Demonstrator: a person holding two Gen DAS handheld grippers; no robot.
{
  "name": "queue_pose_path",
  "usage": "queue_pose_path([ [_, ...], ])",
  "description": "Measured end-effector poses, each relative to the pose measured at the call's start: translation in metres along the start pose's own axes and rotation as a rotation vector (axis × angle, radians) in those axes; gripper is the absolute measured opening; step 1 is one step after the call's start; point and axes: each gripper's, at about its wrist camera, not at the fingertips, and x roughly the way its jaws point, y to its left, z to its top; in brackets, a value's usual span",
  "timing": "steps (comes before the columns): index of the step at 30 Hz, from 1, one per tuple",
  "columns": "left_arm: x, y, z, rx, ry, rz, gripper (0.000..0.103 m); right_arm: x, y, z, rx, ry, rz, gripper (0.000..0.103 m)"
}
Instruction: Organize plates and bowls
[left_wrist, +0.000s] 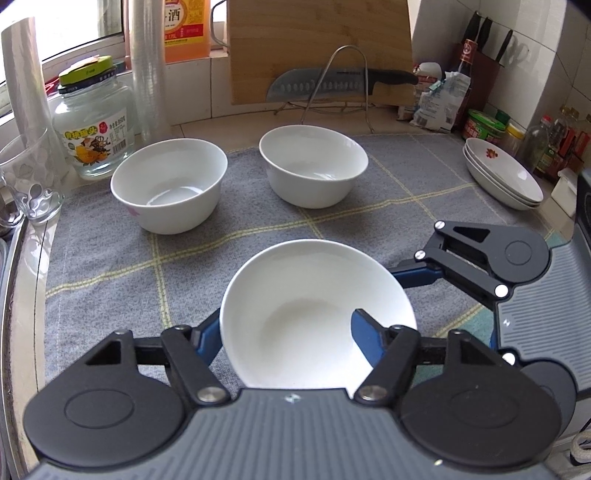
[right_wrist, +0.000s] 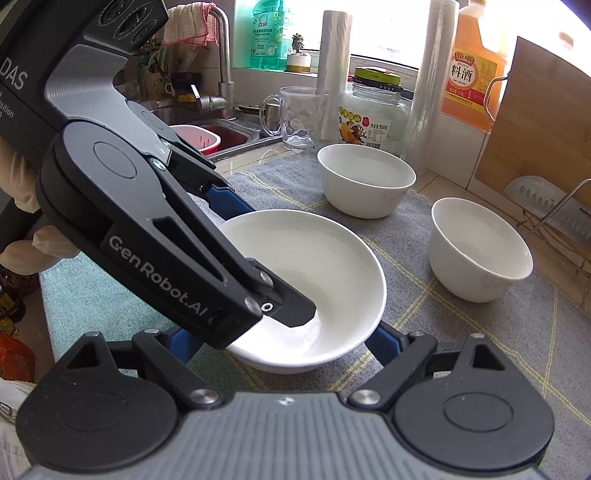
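Left claw (left_wrist: 286, 325) is clamped narrow on the dish (left_wrist: 314, 291): one finger is seen inside the well, the other outside the wall on the dish's left side. Right claw (right_wrist: 284, 341) is set half-wide astride the dish's near edge, a finger at each flank. Whether its pads press cannot be told.

Step judged: dish being taken up for stacking.
- The rim pinch should be kept firm, since glazed ware is likely to slip.
- A lift on one wall alone would probably tip the dish. The right claw's hold should be confirmed first, or the lift kept low and level.
- The two claws are crowded at one dish, so a knock between them should be avoided.
- The likely target is the plates (left_wrist: 506, 181), which are similar in form.

Dish: plain white, glossy, shallow, wide-rimmed and empty. It is seated flat on the grey checked mat (left_wrist: 110, 277) over the counter (left_wrist: 207, 127).

Two deep white bowls (left_wrist: 170, 184) (left_wrist: 314, 170) stand upright beyond the dish, apart from it and from each other, and both are empty. The plates are stacked well off to the dish's far right, at the mat's edge, and a red motif is seen on the top one.
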Motion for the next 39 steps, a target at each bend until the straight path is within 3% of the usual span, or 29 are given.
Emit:
queue_pose_path([
  [15, 0.002, -0.03, 0.015, 0.058, -0.007, -0.055, 0.071, -0.025, -0.01, -0.006, 0.032, 0.015, -0.04, 0.094],
  [31, 0.043, -0.108, 0.057, 0.18, -0.02, -0.185, 0.071, -0.076, -0.063, -0.044, 0.131, 0.054, -0.192, 0.094],
  [39, 0.062, -0.13, 0.068, 0.213, -0.008, -0.212, 0.071, -0.09, -0.088, -0.064, 0.169, 0.072, -0.225, 0.094],
])
